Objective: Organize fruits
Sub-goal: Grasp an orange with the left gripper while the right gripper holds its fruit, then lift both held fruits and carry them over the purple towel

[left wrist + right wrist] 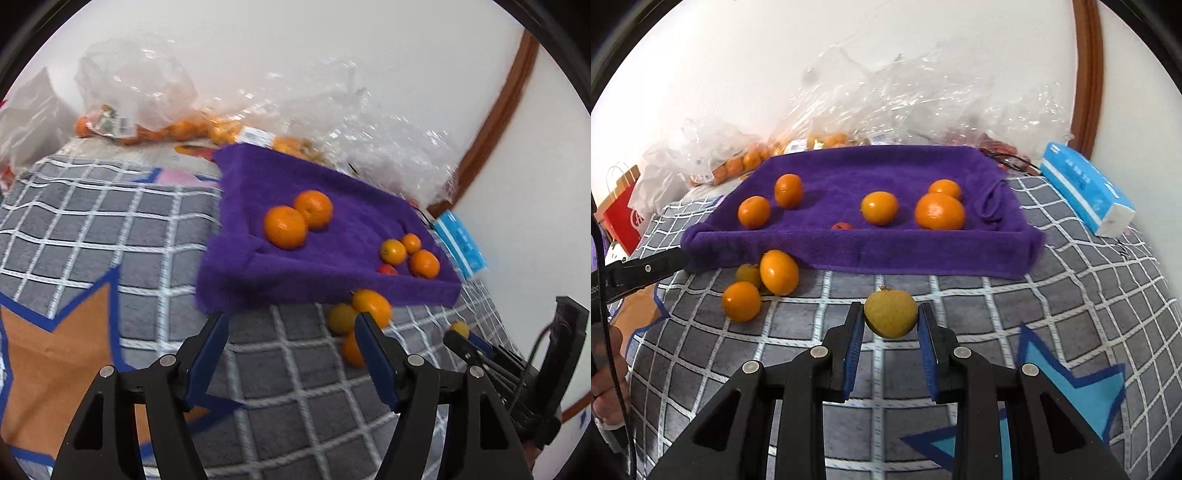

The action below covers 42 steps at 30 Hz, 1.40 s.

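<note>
Nearest, in the right wrist view, my right gripper (891, 325) has its jaws closed on a small yellow-green fruit (890, 313), both blue pads pressing its sides and the fruit lifted clear of the checked blanket (1052, 295). My left gripper (290, 332) stands with its jaws apart and nothing between them, hovering just short of the loose cluster.

That cluster, three fruits lying at about 10 o'clock from my held fruit, includes a large orange (779, 272) touching the front wall of the purple towel tray (849, 251), with a smaller orange (741, 301) in front of it. Beyond, at 12 o'clock, the tray holds a big orange (940, 211) and several lesser ones, in two loose groups.

Judgement on the step in hand: I am carrying the yellow-green fruit to the tray. To do it well I should clear the soft front wall with margin, lower the fruit onto bare towel near fruits of its own kind (if sorting by kind is intended), and release low so it does not roll.

The right view alone shows the grip itself, and a blue tissue pack (1086, 192) at 2 o'clock. The left view shows my right gripper from the side, and more of the plastic bags of oranges (177, 129) behind the tray.
</note>
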Each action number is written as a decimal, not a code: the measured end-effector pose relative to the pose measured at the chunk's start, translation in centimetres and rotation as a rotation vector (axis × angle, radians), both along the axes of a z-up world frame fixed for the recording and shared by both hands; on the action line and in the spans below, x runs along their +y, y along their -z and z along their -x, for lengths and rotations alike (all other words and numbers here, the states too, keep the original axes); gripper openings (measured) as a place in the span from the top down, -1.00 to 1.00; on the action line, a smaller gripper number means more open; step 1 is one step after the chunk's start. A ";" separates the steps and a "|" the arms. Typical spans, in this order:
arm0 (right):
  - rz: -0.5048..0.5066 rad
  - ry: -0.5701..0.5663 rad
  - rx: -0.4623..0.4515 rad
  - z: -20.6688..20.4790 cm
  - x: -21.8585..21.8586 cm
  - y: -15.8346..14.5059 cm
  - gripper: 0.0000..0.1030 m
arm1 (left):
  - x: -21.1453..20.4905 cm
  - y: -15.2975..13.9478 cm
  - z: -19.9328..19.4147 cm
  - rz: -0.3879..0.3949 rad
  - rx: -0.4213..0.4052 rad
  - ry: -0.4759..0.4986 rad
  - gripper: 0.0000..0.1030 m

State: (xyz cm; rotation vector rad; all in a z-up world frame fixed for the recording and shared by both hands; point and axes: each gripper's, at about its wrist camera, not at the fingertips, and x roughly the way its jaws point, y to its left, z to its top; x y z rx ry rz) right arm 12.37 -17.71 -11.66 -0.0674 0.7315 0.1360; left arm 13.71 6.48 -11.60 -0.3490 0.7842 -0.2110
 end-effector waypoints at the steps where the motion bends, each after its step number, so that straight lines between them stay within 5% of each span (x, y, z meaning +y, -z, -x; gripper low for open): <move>1: -0.002 0.005 -0.002 0.1 -0.4 0.0 0.43 | -0.6 -0.1 0.1 -0.005 0.001 0.017 -0.34; 9: -0.032 0.060 -0.015 0.4 -3.5 -0.3 0.43 | -6.3 0.6 -0.5 -0.136 0.047 0.085 -0.30; 16: -0.073 0.084 -0.030 1.7 -5.8 -0.6 0.43 | -8.0 1.8 -1.5 -0.190 0.091 0.054 0.40; 26: -0.076 0.047 -0.002 2.5 -5.6 0.0 0.43 | -8.3 1.9 -0.7 -0.239 0.058 0.023 0.40; 36: -0.039 0.028 0.025 1.9 -3.8 0.0 0.43 | -6.7 2.0 -0.7 -0.124 0.058 0.006 0.40; 42: -0.050 0.036 0.007 1.1 -2.8 -1.8 0.43 | -6.4 0.6 0.3 -0.142 0.043 0.007 0.40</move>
